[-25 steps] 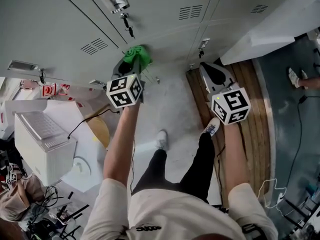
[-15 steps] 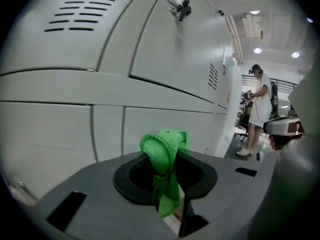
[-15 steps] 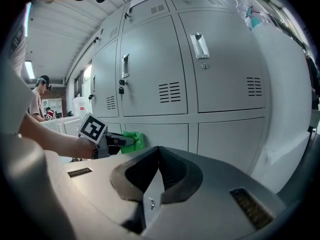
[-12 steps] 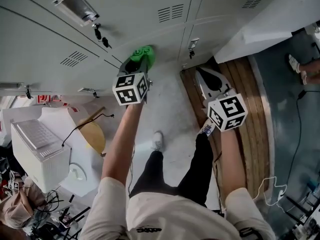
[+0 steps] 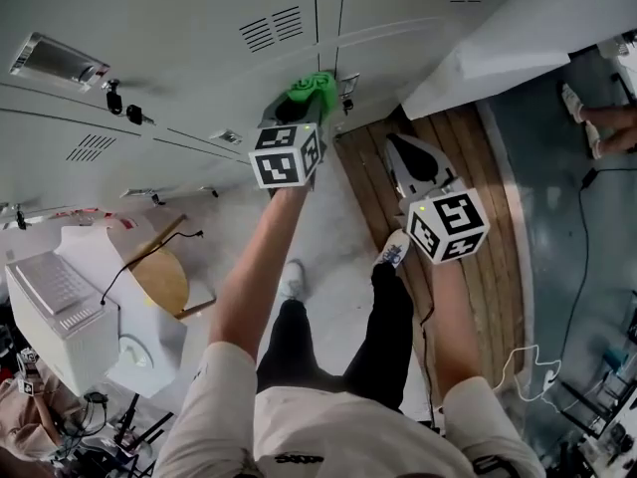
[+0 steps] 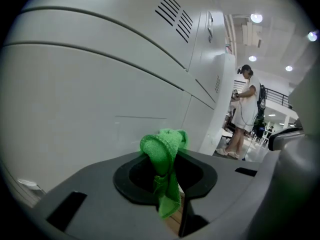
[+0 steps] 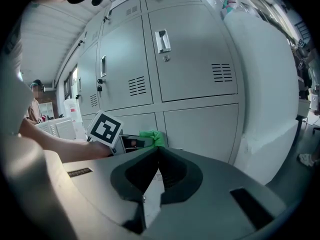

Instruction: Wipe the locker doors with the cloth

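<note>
At the foot of the locker bank, we see the left gripper (image 5: 302, 108) reaching toward the grey locker doors (image 5: 199, 28), jaws clamped on a green cloth (image 5: 314, 88). From the left gripper view, the cloth (image 6: 162, 146) is pinched between the closed jaws of the left gripper (image 6: 169, 176), with a bunched loop sticking out past the tips and a tail hanging down. That loop sits right at a door face (image 6: 75, 94), near the vertical seam between two doors and just beside a latch (image 5: 348, 86); we cannot tell if it actually touches. We see the right gripper (image 5: 396, 147) well apart from the doors, over the wooden floor strip (image 5: 478, 197). Its jaws are pressed together with nothing between them (image 7: 157, 151). The right gripper view also catches the cloth (image 7: 151, 136) against the lower doors (image 7: 195, 59). A person (image 6: 245, 111) stands far down the row.
</note>
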